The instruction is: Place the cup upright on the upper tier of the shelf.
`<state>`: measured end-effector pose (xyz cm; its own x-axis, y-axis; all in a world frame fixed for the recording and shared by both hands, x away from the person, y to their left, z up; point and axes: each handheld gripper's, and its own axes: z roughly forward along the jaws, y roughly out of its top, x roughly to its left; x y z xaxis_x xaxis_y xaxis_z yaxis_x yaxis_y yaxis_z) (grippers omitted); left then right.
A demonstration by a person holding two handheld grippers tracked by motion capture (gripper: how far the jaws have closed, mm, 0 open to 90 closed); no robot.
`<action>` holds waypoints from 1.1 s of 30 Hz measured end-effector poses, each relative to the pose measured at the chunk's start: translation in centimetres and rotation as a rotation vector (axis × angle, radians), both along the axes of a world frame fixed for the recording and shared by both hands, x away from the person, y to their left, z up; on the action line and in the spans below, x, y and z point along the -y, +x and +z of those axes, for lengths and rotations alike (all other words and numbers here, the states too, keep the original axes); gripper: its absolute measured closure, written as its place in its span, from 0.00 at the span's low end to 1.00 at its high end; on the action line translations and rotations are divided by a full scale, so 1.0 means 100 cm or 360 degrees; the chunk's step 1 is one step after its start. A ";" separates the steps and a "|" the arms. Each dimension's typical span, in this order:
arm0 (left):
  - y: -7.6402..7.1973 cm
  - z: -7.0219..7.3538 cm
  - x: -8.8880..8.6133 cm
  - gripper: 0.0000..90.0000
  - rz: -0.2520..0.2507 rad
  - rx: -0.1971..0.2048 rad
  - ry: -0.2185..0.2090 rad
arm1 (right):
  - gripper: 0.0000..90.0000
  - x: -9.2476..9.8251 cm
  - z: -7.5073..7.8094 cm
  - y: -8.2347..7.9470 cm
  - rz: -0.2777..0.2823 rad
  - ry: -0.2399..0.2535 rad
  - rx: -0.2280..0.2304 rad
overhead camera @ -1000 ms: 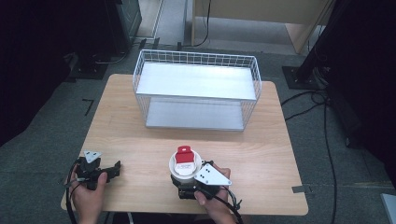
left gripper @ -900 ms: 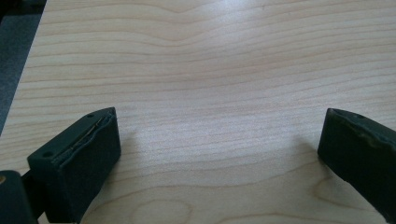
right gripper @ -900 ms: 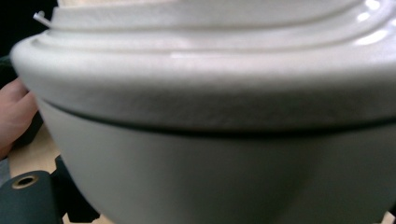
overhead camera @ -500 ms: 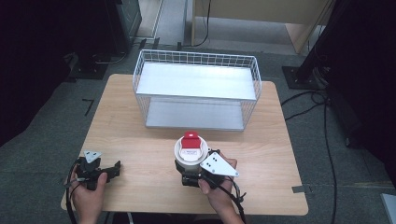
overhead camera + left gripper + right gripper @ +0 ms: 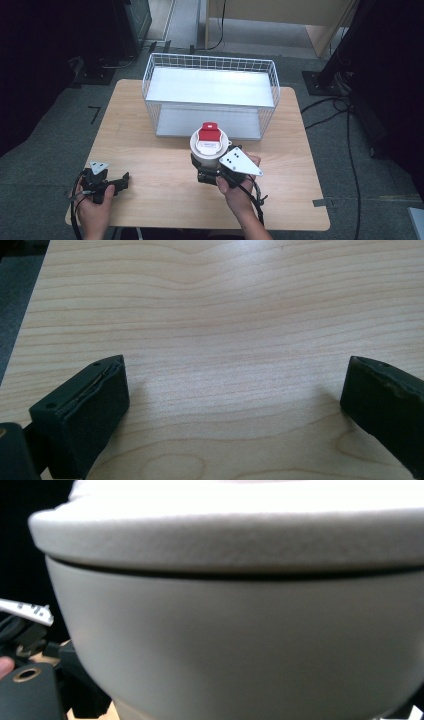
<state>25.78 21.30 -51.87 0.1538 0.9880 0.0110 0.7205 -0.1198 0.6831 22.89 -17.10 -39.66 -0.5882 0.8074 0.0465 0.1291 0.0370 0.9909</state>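
While the left gripper (image 5: 112,184) rests low with its jaws spread wide over bare surface (image 5: 225,315), the right gripper (image 5: 210,172) is clamped on a white tub (image 5: 209,150) with a red-and-white lid, held just ahead of the hand. This looks like a carry toward the wire basket (image 5: 150,80) directly beyond. Next, I judge, the tub must be raised over the near rim, then lowered inside.
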 end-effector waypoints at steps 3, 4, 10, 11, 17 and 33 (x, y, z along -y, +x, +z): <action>0.000 0.000 0.000 0.00 0.0003 0.0003 -0.0004 | 0.10 0.001 0.008 0.004 -0.0021 0.0015 0.0009; 0.000 0.000 0.000 0.00 -0.0001 0.0000 0.0001 | 0.10 0.002 0.011 0.006 -0.0026 0.0015 0.0023; 0.000 0.000 0.000 0.00 0.0002 0.0003 -0.0003 | 0.11 0.005 0.024 0.015 -0.0065 0.0033 0.0051; 0.000 0.000 0.000 0.00 -0.0001 -0.0001 0.0000 | 0.11 0.006 0.027 0.016 -0.0071 0.0040 0.0058; 0.000 0.000 0.000 0.00 0.0000 0.0001 0.0000 | 0.10 0.012 0.048 0.027 -0.0139 0.0073 0.0124; 0.000 0.000 0.000 0.00 -0.0001 0.0001 0.0001 | 0.10 0.010 0.087 0.064 -0.0292 0.0095 0.0209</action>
<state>25.78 21.30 -51.88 0.1541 0.9880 0.0116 0.7199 -0.1203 0.6835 29.33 -18.12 -30.91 -0.4362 0.8994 0.0302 -0.0019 -0.0345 0.9994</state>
